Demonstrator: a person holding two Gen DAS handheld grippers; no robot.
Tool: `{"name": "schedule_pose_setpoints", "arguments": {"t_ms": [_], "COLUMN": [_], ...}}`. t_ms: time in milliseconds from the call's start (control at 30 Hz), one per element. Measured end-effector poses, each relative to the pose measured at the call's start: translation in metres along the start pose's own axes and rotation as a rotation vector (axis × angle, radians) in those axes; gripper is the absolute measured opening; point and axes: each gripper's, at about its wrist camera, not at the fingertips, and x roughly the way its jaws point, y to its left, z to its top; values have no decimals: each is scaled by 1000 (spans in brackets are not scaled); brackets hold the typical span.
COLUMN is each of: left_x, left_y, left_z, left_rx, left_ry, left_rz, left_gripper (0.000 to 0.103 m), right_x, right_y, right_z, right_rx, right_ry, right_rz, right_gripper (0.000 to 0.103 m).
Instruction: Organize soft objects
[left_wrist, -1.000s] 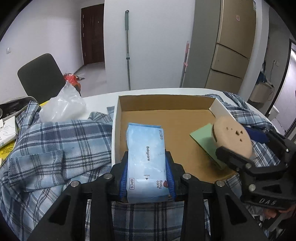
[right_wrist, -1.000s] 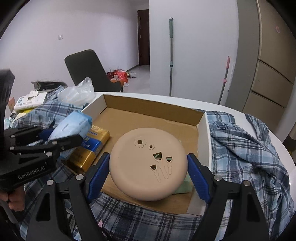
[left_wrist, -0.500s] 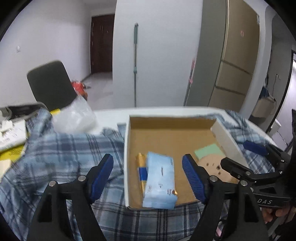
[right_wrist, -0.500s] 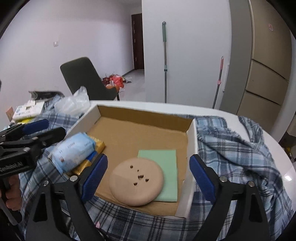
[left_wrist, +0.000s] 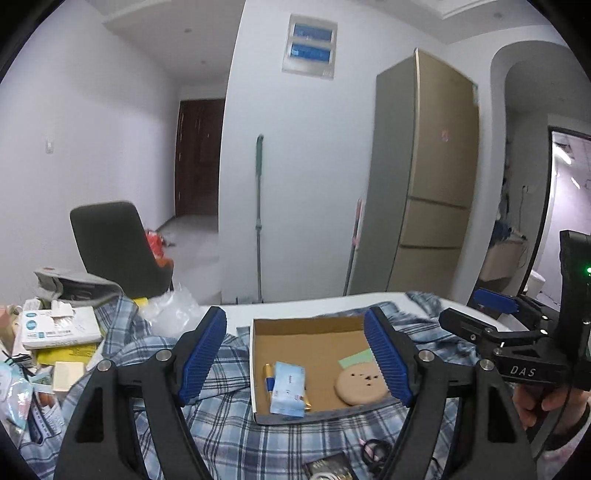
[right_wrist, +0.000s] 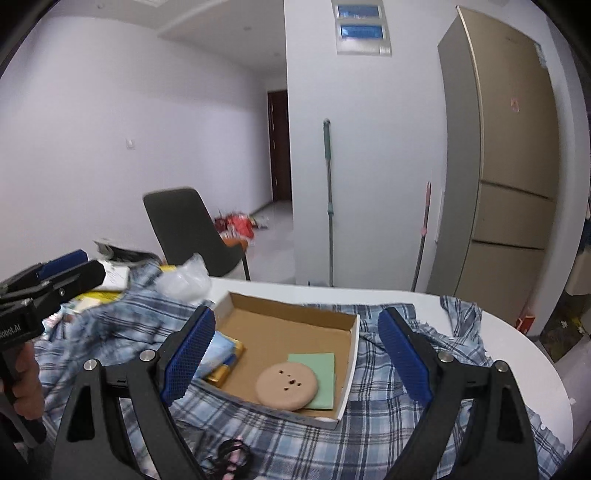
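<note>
A shallow cardboard box (left_wrist: 306, 328) (right_wrist: 351, 347) lies on a blue plaid cloth (left_wrist: 229, 417) (right_wrist: 388, 435). In the box a light-blue wipes pack (left_wrist: 288, 391) (right_wrist: 216, 350) lies on a gold pack (left_wrist: 269, 380) (right_wrist: 225, 369) at the left. A round tan pad (left_wrist: 360, 382) (right_wrist: 286, 386) rests partly on a green sponge sheet (left_wrist: 354, 358) (right_wrist: 317, 369) at the right. My left gripper (left_wrist: 295, 358) is open and empty, raised in front of the box. My right gripper (right_wrist: 295, 362) is open and empty, also raised before it.
Papers, boxes and packets (left_wrist: 55, 332) are piled at the table's left, with a clear plastic bag (left_wrist: 170, 314) (right_wrist: 184, 280) behind the cloth. A dark chair (left_wrist: 114, 251) stands beyond. A black cable (right_wrist: 232, 458) and a dark packet (left_wrist: 328, 469) lie on the cloth near me.
Both grippers opened and let go: the wipes pack and the tan pad now lie in the box. Both grippers have drawn back and up, away from the box.
</note>
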Motion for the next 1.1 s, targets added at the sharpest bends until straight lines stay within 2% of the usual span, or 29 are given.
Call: {"name": "schedule_pose_setpoints", "arguments": {"t_ms": [133, 233, 300, 400, 467, 533, 633, 700, 900, 1100], "left_x": [-34, -56, -69, -81, -85, -88, -92, -89, -69, -50], "left_y": [-6, -6, -3, 0, 1, 1, -3, -6, -6, -5], "left_z": [-6, -15, -24, -35, -41, -50, -63, -71, -88, -106], "left_rx": [14, -15, -45, -51, -55, -68, -47, -17, -22, -1], "left_ry": [-35, -48, -57, -68, -64, -66, -105, -93, -20, 28], "left_rz": [2, -1, -4, 6, -14, -19, 42, 38, 4, 11], "left_gripper": [79, 80, 86, 87, 90, 103, 103, 103, 103, 103], "right_x": [-28, -44, -54, -65, -69, -72, -69, -64, -46, -9], "right_y": [9, 15, 19, 22, 19, 17, 15, 14, 10, 6], "right_z": [-8, -21, -29, -38, -43, -53, -67, -75, -97, -118], "right_rx": [11, 5, -14, -21, -13, -9, -23, -30, -25, -1], "right_ry": [-33, -53, -64, -70, -59, -46, -26, 2, 107, 312], "right_rz": [21, 22, 15, 11, 22, 27, 10, 13, 46, 118], "right_gripper": [89, 89, 89, 89, 89, 89, 89, 89, 89, 81]}}
